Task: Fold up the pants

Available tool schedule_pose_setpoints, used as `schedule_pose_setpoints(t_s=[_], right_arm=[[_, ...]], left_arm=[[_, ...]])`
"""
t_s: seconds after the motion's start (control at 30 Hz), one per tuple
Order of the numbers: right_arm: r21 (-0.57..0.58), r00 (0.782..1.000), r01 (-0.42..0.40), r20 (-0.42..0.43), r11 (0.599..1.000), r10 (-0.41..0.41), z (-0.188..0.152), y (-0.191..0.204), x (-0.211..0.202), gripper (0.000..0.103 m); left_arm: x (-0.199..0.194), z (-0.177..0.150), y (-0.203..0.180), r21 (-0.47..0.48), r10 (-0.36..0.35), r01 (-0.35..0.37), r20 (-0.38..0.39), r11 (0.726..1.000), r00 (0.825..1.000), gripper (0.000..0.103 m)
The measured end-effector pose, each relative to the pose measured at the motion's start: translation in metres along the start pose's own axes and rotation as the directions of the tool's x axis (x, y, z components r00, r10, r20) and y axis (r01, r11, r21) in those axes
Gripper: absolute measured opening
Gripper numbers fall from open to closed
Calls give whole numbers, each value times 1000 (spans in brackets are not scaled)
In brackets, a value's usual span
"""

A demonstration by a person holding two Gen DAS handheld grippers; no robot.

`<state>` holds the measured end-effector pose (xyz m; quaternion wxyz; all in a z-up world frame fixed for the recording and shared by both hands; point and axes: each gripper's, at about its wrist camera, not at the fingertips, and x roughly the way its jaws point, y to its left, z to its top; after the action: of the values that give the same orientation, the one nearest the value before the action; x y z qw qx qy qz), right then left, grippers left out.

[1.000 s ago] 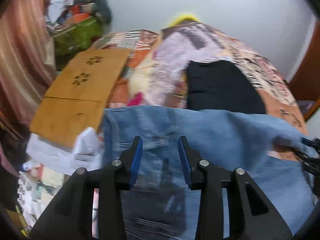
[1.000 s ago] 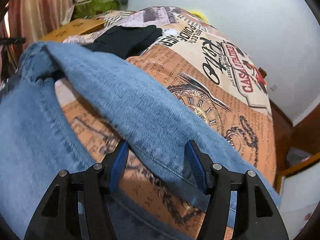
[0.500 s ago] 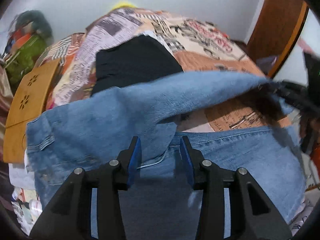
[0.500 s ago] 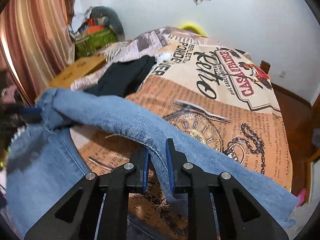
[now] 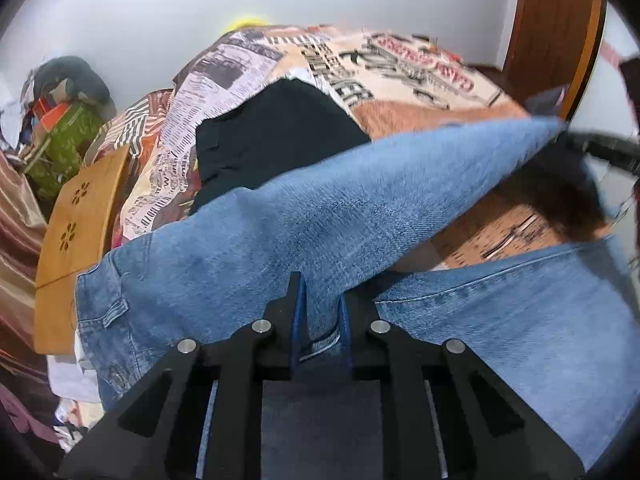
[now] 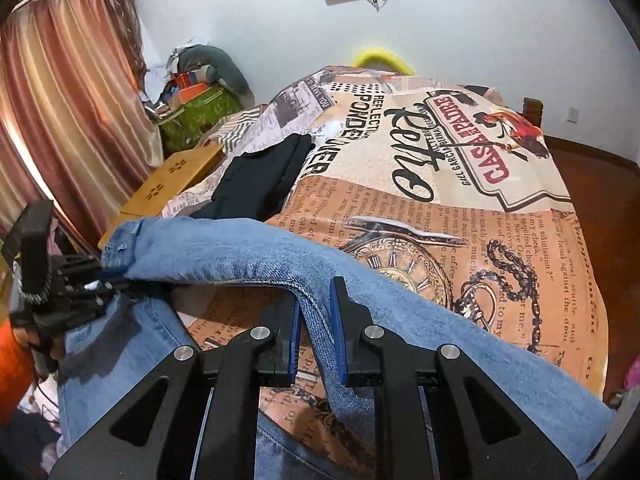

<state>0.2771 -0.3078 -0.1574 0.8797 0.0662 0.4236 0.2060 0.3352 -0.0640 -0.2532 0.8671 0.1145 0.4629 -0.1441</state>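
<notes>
Light blue jeans (image 5: 320,208) lie across the near end of a bed with a printed cover (image 6: 480,240). One leg is lifted and stretched between my two grippers. My left gripper (image 5: 320,292) is closing its jaws, and its blue pads pinch a fold of denim near the crotch. My right gripper (image 6: 316,296) is shut on the seamed edge of the raised leg (image 6: 200,248), held above the cover. In the right wrist view the left gripper (image 6: 60,280) shows at the far left, at the waist end. The right gripper (image 5: 600,148) appears blurred at the right in the left wrist view.
A folded black garment (image 6: 256,184) lies on the bed just beyond the jeans. A wooden lap tray (image 5: 80,220) sits at the bed's left edge, with a green bag (image 6: 196,116) and a curtain (image 6: 60,120) behind it. A wooden door (image 5: 552,32) stands at the right.
My left gripper slid right along the jeans from the waistband and closed on a fold. My right gripper shut on the leg's edge and lifted it off the cover.
</notes>
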Motion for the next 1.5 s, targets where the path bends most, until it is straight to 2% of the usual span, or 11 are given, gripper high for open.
schedule_pose_setpoints(t_s=[0.13,0.33,0.47,0.6,0.73,0.83,0.87,1.03,1.2,1.33,1.5], right_arm=[[6,998,5,-55,1000,-5,-11,-5,6,13],[8,987,30,-159,1000,-28,-30,-16,-6,13],[-59,989,75,-126,995,-82,-19,-5,-28,14],[-77,996,56,-59,995,-60,12,12,-28,33],[-121,999,10,-52,993,-16,41,37,3,41],[-183,994,-25,-106,983,5,61,55,41,43],[-207,992,-27,-124,978,1,66,60,53,45],[-295,975,-87,-219,951,22,79,79,110,56],[-241,946,-154,-317,958,72,80,79,154,56],[-235,917,-188,-391,954,84,70,81,172,58],[-296,928,-158,-371,942,39,55,90,164,54]], left_arm=[[-23,-8,10,-40,-46,47,24,998,999,15],[-63,-25,47,-115,14,-3,98,993,995,15],[-73,-34,97,-218,93,-67,115,974,989,16],[-62,-38,155,-339,116,-80,88,937,989,17],[-38,-43,206,-406,138,-111,39,907,990,25],[-14,-49,232,-434,98,-87,5,897,995,46],[-5,-49,238,-430,99,-93,-8,898,995,54],[36,-46,255,-440,47,-63,-47,896,998,54],[70,-36,258,-447,-70,34,-66,894,995,54],[75,-30,244,-374,-65,39,-57,927,996,54],[70,-29,239,-360,-51,32,-44,932,998,38]])
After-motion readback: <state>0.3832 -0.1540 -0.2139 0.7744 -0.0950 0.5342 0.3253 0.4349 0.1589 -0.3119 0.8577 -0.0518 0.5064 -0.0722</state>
